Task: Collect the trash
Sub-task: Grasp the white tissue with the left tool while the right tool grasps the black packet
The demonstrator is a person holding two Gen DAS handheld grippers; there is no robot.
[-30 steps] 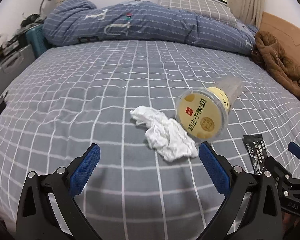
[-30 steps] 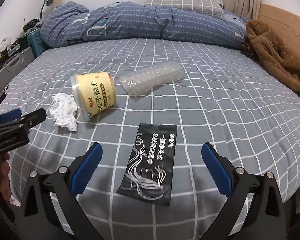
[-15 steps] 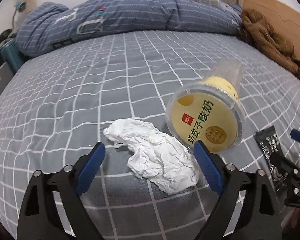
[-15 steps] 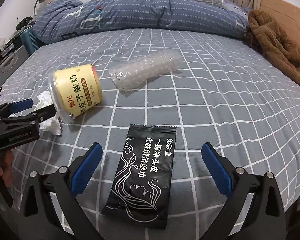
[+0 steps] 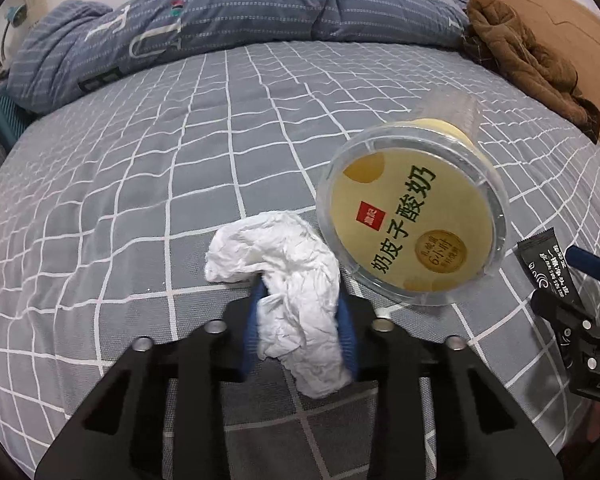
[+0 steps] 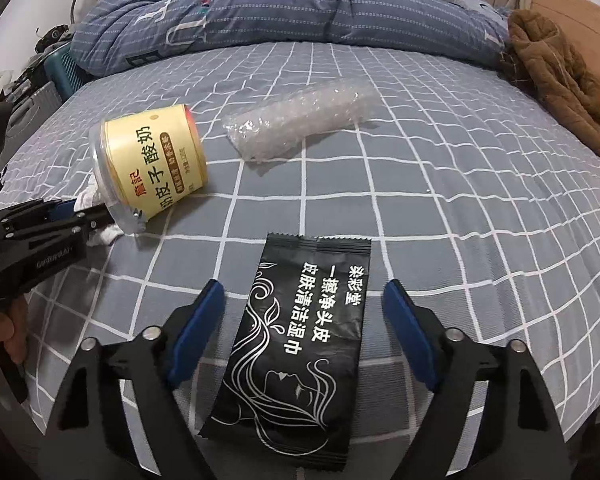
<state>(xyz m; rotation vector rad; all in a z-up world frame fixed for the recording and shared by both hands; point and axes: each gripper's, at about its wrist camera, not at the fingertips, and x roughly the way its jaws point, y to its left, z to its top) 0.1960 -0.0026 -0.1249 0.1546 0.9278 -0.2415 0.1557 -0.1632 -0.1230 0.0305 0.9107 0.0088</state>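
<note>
The left gripper (image 5: 300, 320) is closing, its blue pads already pinching the near end of a crumpled white tissue (image 5: 288, 264) on the grey checked bedsheet (image 5: 140, 200), with a tipped-over yellow yogurt cup (image 5: 412, 220) just beside it to the right. The right gripper (image 6: 304, 320) is also closing, still fairly wide, its pads on either side of a black wet-wipe sachet (image 6: 300, 344) lying flat, not yet touching it. Farther off lie a clear bubble-wrap roll (image 6: 300, 120), a blue duvet (image 6: 280, 12) and a brown jacket (image 6: 560, 72) at the far right.
</note>
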